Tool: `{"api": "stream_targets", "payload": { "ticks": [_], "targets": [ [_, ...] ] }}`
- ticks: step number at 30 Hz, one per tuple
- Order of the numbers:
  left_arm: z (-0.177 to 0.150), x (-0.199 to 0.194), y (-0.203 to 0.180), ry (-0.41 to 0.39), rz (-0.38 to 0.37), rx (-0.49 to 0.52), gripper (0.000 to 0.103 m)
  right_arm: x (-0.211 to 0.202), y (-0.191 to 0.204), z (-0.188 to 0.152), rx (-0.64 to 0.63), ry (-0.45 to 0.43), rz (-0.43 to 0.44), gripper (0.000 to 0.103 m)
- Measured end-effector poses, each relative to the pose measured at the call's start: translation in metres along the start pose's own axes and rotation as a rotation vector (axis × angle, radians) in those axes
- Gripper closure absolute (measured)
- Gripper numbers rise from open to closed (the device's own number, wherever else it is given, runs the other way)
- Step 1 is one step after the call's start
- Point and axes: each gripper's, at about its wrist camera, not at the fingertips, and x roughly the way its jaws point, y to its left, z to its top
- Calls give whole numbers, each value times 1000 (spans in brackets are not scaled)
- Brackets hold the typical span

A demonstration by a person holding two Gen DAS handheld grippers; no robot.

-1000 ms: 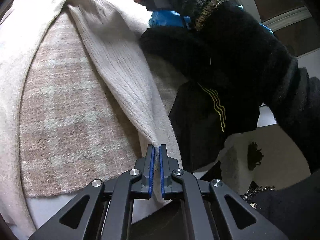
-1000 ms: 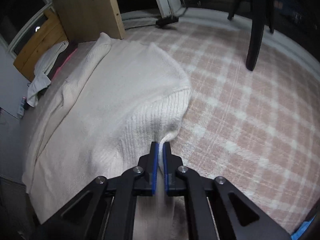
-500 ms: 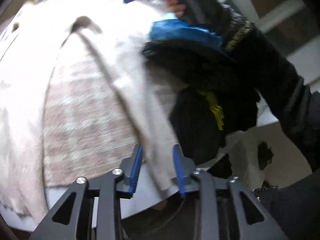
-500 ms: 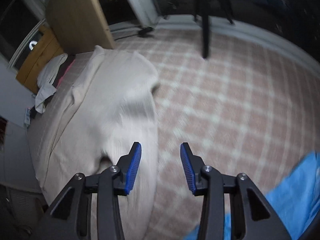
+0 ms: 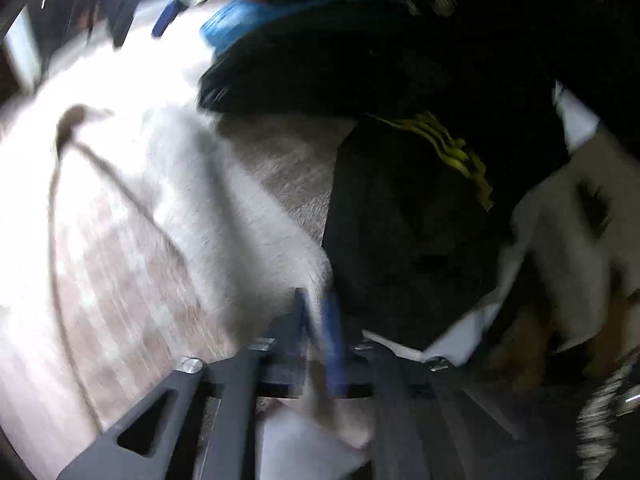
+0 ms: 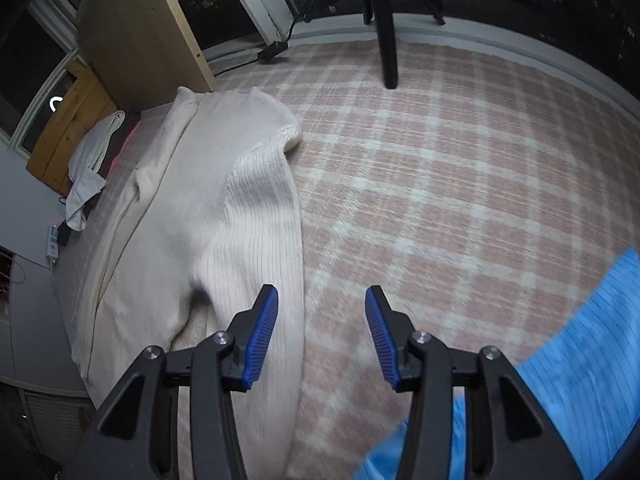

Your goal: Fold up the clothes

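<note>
Releasing sweater point(image 6: 224, 216), right gripper point(image 6: 322, 336) opens (left reclamped).

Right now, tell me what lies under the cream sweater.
The cream sweater lies spread on the pink plaid blanket, which shows bare to its right. Whatever sits beneath the blanket or under the sweater's folded layers is covered.

Cream sweater point(image 6: 224, 216), seemingly pink-plaid blanket point(image 6: 440, 184)

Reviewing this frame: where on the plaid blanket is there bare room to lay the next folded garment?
Free: the wide stretch of pink-and-white plaid blanket between the cream ribbed knit sweater, the black chair leg and the blue striped cloth. Crowded: the sweater's side, by the wooden board and crumpled white cloth.
</note>
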Motion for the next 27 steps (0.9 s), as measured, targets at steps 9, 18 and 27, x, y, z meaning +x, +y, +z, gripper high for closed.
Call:
{"api": "stream_targets", "payload": {
  "ticks": [9,18,27],
  "targets": [
    [-24,-93,77,-256,-265,-303,97,48,26,23,-35,19,62,51],
    [-64,-101,121,-341,-308,-453,97,29,44,37,98,-23,88,96],
    [-172,-117,201,-296,-32,-734,89,18,177,95,-149,-47,-15,73]
  ]
}}
